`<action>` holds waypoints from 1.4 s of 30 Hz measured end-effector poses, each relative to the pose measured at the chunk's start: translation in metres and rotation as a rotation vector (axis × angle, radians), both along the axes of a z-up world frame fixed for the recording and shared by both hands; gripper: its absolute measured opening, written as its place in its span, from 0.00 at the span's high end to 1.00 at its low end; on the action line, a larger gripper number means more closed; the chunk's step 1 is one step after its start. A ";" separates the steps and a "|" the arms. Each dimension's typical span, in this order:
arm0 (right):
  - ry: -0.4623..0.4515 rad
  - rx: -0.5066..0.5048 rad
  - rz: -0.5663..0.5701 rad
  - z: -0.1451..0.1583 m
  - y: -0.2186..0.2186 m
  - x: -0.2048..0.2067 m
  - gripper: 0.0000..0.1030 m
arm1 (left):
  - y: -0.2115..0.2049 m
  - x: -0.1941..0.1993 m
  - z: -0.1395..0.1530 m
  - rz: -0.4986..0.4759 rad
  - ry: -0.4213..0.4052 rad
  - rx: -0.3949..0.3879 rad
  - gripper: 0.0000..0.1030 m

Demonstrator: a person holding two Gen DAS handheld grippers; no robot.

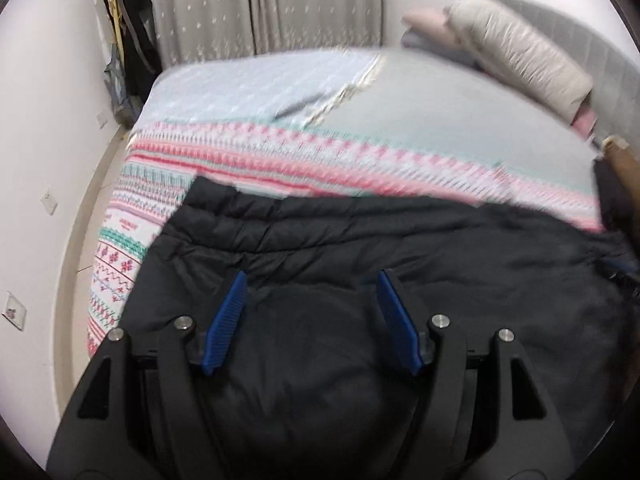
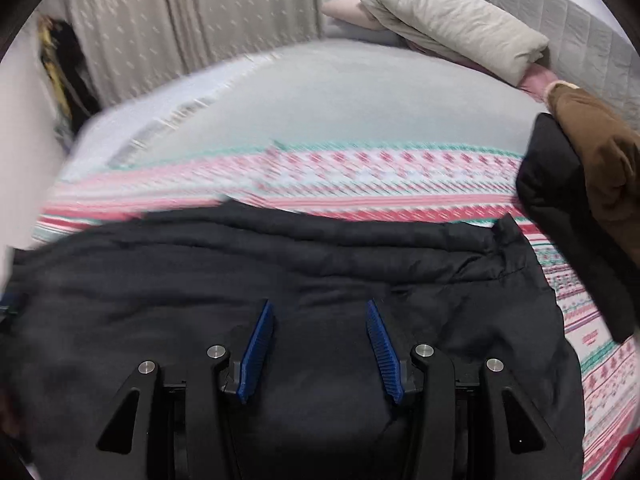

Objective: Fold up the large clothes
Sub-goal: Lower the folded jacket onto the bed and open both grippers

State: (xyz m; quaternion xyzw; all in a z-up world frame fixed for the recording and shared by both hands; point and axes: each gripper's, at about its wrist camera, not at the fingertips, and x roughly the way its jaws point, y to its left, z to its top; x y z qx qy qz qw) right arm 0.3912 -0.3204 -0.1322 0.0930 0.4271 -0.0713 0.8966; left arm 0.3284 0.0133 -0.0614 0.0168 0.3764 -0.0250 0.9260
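A padded jacket (image 2: 280, 280) lies spread along the bed's (image 2: 340, 112) near edge, folded bedding (image 2: 452, 20) stacked at its far right corner (against the headboard (image 2: 580, 20)).

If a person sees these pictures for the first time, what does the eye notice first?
First comes the large black padded jacket, spread across the near part of the bed under both open grippers. Next is the patterned pink and green blanket beneath it. At the far right corner a beige folded duvet leans on the grey headboard.
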 end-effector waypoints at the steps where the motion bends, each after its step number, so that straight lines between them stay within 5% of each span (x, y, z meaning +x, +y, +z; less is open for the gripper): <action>1: -0.019 0.020 0.016 0.011 0.008 -0.010 0.51 | -0.004 -0.011 0.008 -0.015 -0.022 -0.012 0.33; 8: -0.029 -0.025 0.225 0.024 0.093 -0.051 0.41 | -0.054 -0.068 0.005 -0.113 -0.024 0.116 0.26; 12: 0.060 -0.084 0.275 -0.007 0.118 -0.061 0.41 | -0.023 -0.053 -0.018 -0.025 0.039 0.146 0.26; 15: 0.092 -0.089 0.278 -0.018 0.114 -0.067 0.39 | 0.018 -0.038 -0.034 0.048 0.090 0.096 0.26; 20: 0.115 -0.073 0.271 -0.027 0.103 -0.072 0.35 | 0.040 -0.036 -0.037 0.070 0.110 0.098 0.26; 31: 0.089 0.048 0.035 -0.002 0.020 -0.124 0.35 | 0.101 -0.052 -0.029 0.169 0.134 0.011 0.26; 38: 0.125 0.003 -0.127 0.002 -0.053 -0.169 0.35 | 0.149 -0.050 -0.042 0.236 0.202 -0.168 0.26; 42: 0.033 0.135 -0.206 0.025 -0.093 -0.210 0.33 | 0.159 -0.055 -0.015 0.290 0.127 -0.215 0.26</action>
